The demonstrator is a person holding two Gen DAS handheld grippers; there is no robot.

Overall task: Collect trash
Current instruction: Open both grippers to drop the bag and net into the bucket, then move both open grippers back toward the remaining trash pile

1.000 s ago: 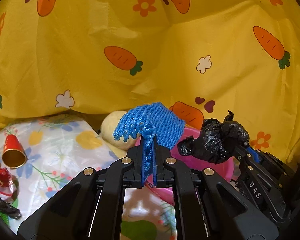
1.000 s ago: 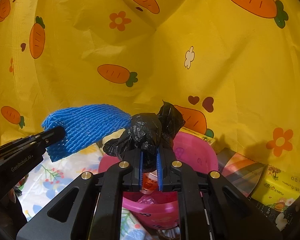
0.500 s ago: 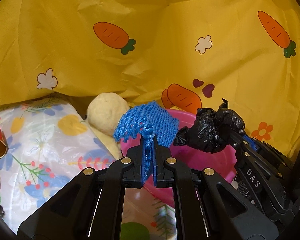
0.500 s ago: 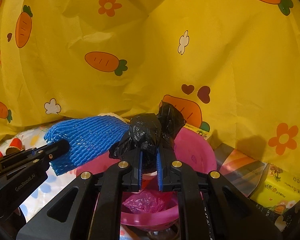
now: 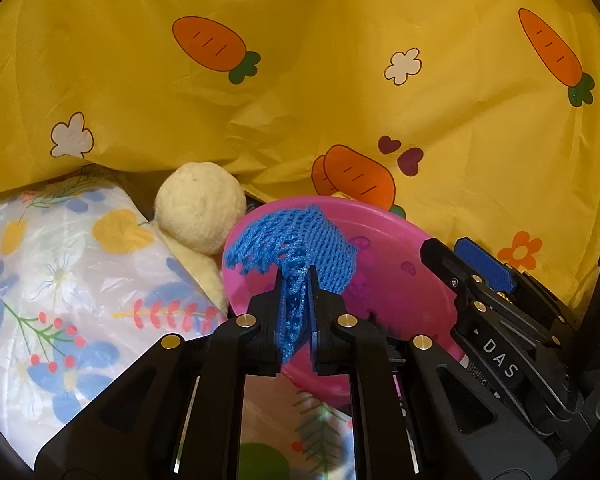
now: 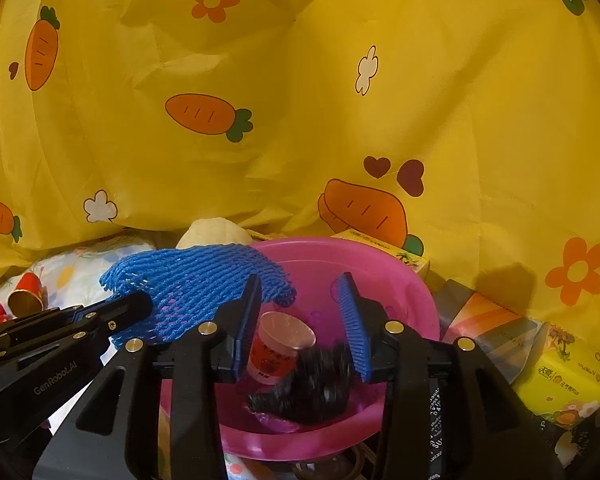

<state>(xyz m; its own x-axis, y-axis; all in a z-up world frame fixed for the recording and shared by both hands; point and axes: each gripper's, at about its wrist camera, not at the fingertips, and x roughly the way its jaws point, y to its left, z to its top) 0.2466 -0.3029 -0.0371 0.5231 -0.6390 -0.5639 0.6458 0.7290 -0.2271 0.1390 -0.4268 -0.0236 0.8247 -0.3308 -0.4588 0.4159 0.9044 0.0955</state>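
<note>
A wrinkled yellow cloth printed with orange carrots and small flowers (image 6: 300, 100) hangs as the backdrop and fills most of both views. Below it lies a white plastic sheet with a floral print (image 5: 72, 280), and on that stands the round pink plastic basin (image 6: 412, 280) that serves as the trash bin. A cream-coloured fuzzy ball (image 5: 200, 208) sits just beside the basin's far left rim, and a yellow tissue pack (image 6: 564, 376) lies to the basin's right.

The right gripper (image 6: 302, 320) hangs over the basin with its jaws opening. A second ago they were clamped on a crumpled black plastic bag (image 6: 308, 384); now nothing is between the blue pads, and the bag shows blurred below them inside the basin, next to a small red cup with a foil lid (image 6: 280, 348) that already lies there. That piece of trash looks delivered, or is at the end of its fall.

The left gripper (image 5: 294, 304) has come lower toward the basin, and its jaws are just starting to part. A blue foam fruit net (image 5: 296, 248) is still between the narrow fingers and stands up from them, fanned out over the basin's near left rim. Once let go, it would likely land inside or on the rim, since it hangs close to the edge.

A red paper cup with a gold inside (image 6: 26, 296) lies on the floral sheet well to the left, not yet collected.
</note>
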